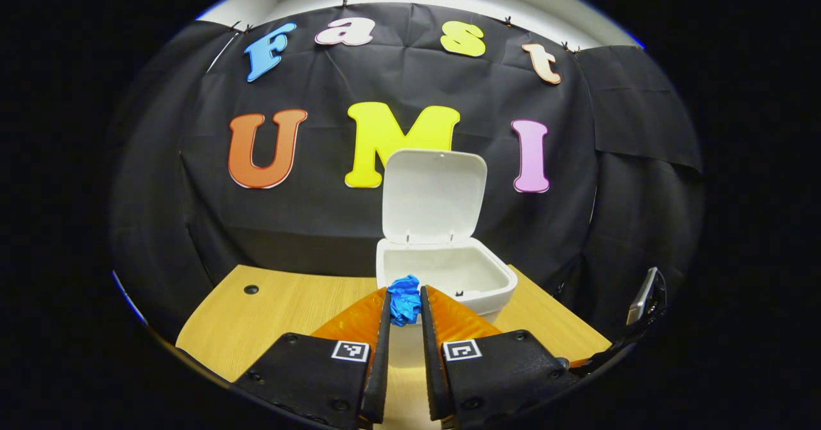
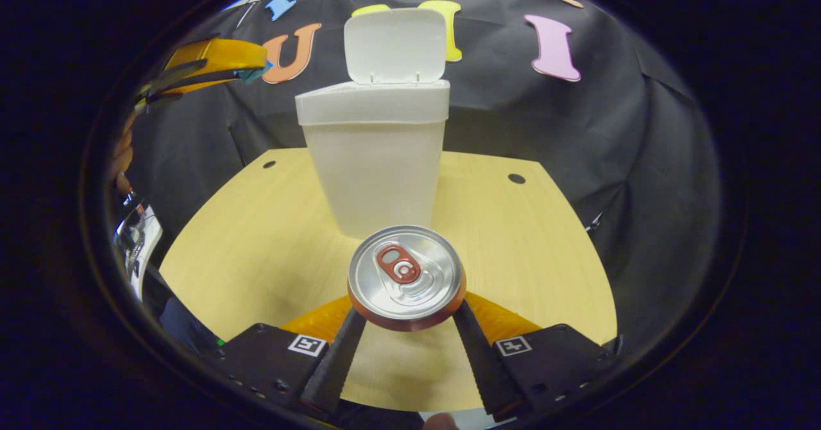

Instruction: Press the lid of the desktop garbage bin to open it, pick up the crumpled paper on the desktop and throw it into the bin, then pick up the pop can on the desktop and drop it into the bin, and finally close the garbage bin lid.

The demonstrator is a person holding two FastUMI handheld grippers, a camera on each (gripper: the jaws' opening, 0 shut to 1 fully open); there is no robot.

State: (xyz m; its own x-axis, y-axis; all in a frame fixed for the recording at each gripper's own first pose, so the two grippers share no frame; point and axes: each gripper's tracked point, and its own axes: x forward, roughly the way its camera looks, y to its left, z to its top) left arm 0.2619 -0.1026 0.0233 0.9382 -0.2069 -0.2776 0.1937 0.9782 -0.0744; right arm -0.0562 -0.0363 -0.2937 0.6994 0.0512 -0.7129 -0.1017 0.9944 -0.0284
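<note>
The left claw [image 1: 404,327] pinches the crumpled paper [image 1: 404,298], a blue wad squeezed between both fingers, and holds it just short of the near rim of the garbage bin [image 1: 449,276]. The lid [image 1: 433,196] stands upright at twelve o'clock behind the open mouth. To finish this step well, I judge the wad should be carried forward toward one o'clock until it hangs over the middle of the opening, clear of the near rim, and only then let go; releasing here risks it catching the edge and falling to the tabletop [image 1: 282,314].

The right claw [image 2: 407,314] has its fingers at either side of the pop can [image 2: 406,276], at about eight and four o'clock; they look closed on its wall, though the contact itself is hard to see. The can stands between the claw and the bin, its long axis vertical, top and pull tab toward the camera, the tab pointing toward ten o'clock. Lowered upright, it should drop cleanly.
</note>
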